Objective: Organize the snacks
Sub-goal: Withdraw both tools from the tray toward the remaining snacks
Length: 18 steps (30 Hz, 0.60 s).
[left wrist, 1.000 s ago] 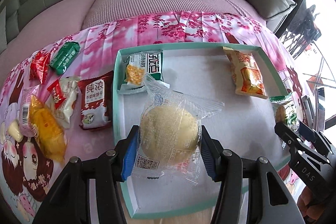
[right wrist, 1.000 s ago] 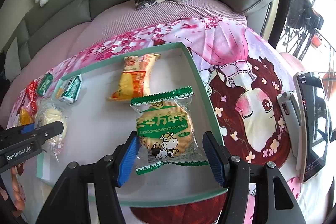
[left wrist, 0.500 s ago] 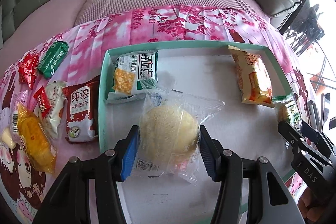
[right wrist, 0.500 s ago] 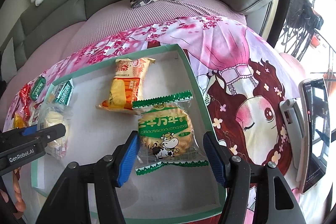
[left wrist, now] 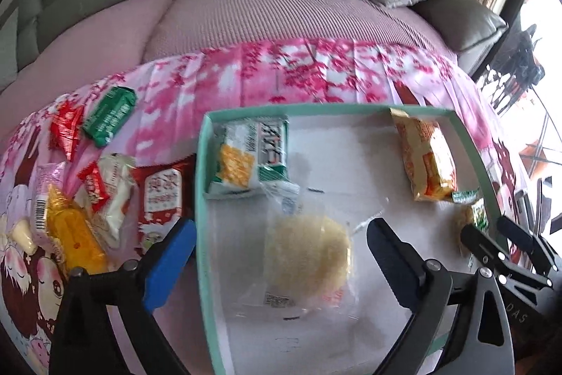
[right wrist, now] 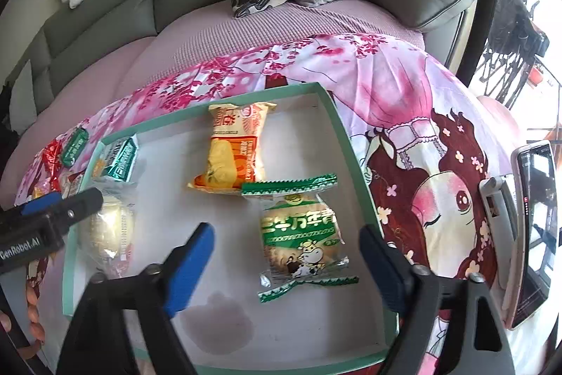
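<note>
Left claw (left wrist: 281, 246) just opening, jaws now wide; clear-wrapped round pastry (left wrist: 307, 255) lies between, untouched, on floor of teal tray (left wrist: 202, 185). Right claw (right wrist: 286, 243) likewise just opening, wide; green cow-print biscuit pack (right wrist: 302, 234) lies between, free. Orange snack pack (right wrist: 233, 150) at 12 o'clock of biscuit. Green-white pack (left wrist: 251, 155) at tray's 10 o'clock corner. Loose snacks (left wrist: 80, 185) outside tray, 9 o'clock, on pink floral cloth (left wrist: 298, 72).

Both views are lit by strong daylight from the window (right wrist: 527, 23) at the right, which is blown out to white. Motion blur is seen across the left wrist view. Straight edges are bent by fisheye distortion, and corners are vignetted black.
</note>
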Each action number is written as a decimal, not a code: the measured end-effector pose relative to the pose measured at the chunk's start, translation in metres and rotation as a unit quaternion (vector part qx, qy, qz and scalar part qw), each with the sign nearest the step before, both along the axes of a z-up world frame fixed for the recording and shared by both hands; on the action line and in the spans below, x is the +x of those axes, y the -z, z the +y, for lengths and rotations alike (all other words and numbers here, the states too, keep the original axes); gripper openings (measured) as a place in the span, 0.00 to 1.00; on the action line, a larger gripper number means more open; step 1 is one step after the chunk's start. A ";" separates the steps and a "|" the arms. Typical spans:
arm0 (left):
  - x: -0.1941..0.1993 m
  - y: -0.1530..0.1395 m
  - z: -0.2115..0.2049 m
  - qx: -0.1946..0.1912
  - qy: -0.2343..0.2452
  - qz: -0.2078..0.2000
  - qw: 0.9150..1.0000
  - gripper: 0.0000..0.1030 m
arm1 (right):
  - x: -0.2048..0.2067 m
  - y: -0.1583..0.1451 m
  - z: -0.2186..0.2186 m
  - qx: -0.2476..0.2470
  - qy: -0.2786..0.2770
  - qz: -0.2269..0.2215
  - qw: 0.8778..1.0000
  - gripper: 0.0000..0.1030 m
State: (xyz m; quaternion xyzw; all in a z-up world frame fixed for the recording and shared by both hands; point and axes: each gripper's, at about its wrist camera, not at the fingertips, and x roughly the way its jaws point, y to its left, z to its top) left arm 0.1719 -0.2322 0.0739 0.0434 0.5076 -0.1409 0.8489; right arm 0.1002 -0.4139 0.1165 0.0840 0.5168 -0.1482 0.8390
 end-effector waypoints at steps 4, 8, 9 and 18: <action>-0.002 -0.007 0.013 0.001 -0.022 -0.014 1.000 0.97 | -0.004 -0.004 0.007 0.002 -0.008 -0.009 1.000 1.00; -0.007 -0.014 0.027 -0.004 -0.043 -0.027 0.999 0.98 | -0.007 -0.009 0.014 0.002 -0.016 -0.014 1.000 1.00; -0.009 -0.015 0.029 -0.004 -0.046 -0.029 0.999 0.98 | -0.008 -0.010 0.016 0.004 -0.018 -0.015 1.000 1.00; -0.029 -0.020 0.057 -0.004 -0.068 -0.045 0.997 0.98 | -0.024 -0.012 0.033 0.022 -0.001 -0.027 0.999 1.00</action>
